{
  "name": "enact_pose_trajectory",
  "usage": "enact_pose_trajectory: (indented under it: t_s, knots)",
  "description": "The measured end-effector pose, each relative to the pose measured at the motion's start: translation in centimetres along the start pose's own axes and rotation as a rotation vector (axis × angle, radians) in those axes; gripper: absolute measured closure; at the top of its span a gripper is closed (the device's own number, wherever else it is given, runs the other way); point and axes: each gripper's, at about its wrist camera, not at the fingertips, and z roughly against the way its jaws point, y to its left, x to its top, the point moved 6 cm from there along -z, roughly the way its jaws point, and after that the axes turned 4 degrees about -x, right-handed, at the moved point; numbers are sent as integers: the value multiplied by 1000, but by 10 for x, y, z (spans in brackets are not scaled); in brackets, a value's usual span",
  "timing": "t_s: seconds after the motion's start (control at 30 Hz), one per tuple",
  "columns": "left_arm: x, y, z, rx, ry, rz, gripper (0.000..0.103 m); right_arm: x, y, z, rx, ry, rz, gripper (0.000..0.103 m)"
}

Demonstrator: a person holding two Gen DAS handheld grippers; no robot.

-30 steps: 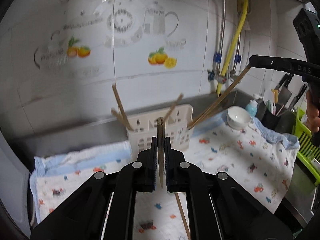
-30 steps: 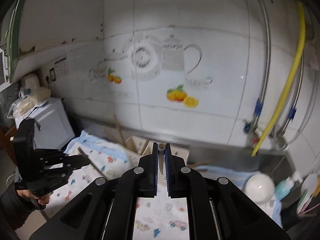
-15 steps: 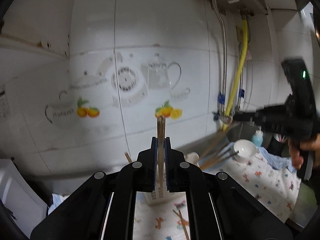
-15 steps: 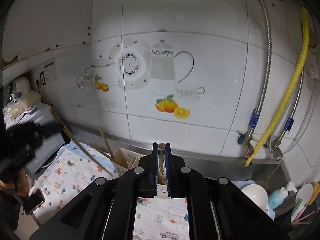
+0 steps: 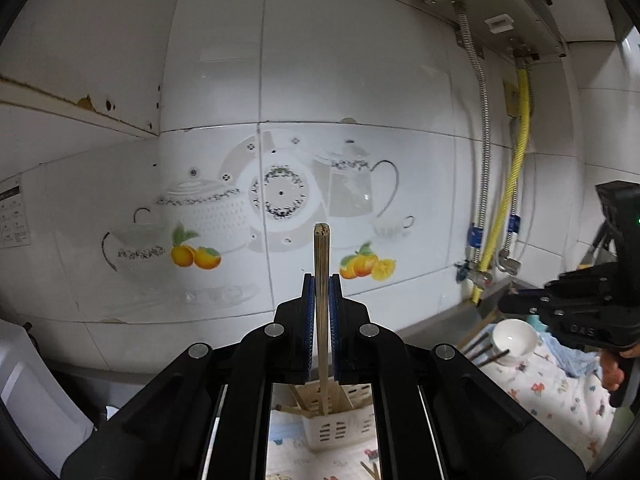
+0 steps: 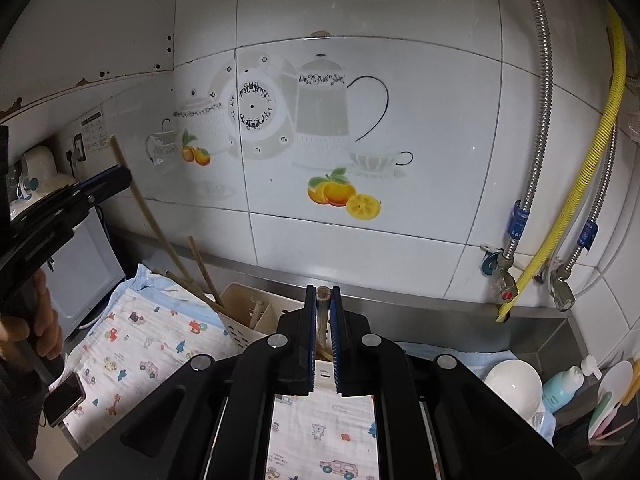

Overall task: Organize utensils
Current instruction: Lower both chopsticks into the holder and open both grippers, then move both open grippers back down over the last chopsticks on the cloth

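My left gripper (image 5: 321,280) is shut on a pale wooden chopstick (image 5: 321,250) that stands upright between its pads. The stick's lower end reaches down into the white slotted utensil basket (image 5: 340,434), which holds several more sticks. My right gripper (image 6: 322,290) is shut on another chopstick (image 6: 322,312), whose end shows at the fingertips above the same basket (image 6: 240,312). In the right wrist view the left gripper (image 6: 122,179) is at the far left, its stick (image 6: 138,200) slanting down to the basket. In the left wrist view the right gripper (image 5: 508,305) holds dark sticks (image 5: 478,346).
A patterned cloth (image 6: 132,344) covers the counter. A white bowl (image 6: 514,384) and a blue soap bottle (image 6: 564,388) stand at the right by the sink. A phone (image 6: 64,398) lies at the cloth's left edge. The tiled wall (image 6: 360,240) with pipes (image 6: 592,160) is close behind.
My left gripper has risen and tilted upward with its chopstick, so the basket now sits low under the jaws. The right gripper has shifted slightly sideways, still holding its stick.
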Motion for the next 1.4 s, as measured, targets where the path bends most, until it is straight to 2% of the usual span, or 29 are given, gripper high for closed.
enact_pose_trajectory:
  t_s: [0.37,0.63,0.83,0.97,1.03,1.1,1.17,1.23,1.3,1.4]
  knots:
    - [-20,16,-30,14,22,66,97,-3,5,-11,14,23,3,97]
    - [-44,19,-51,5,113,85,97,-13,6,-26,8,52,-4,97]
    - [-51,17,-51,-9,135,77,95,-15,1,-23,10,35,-30,95]
    - [-50,13,-41,-24,132,74,94,-15,-1,-11,-3,9,-39,87]
    - [-50,12,-33,-32,131,76,88,-21,1,0,4,-9,-47,83]
    - [-53,12,-22,-36,128,84,69,-29,5,8,12,-19,-51,80]
    - [-58,12,-10,-30,123,84,60,-43,12,14,27,-17,-51,78]
    - [-67,11,3,-28,131,69,58,-63,21,16,31,-4,-38,77]
    - [-80,12,16,-29,145,81,43,-87,32,17,38,17,-30,70]
    - [-97,16,32,-18,163,98,33,-127,46,11,54,64,-31,66]
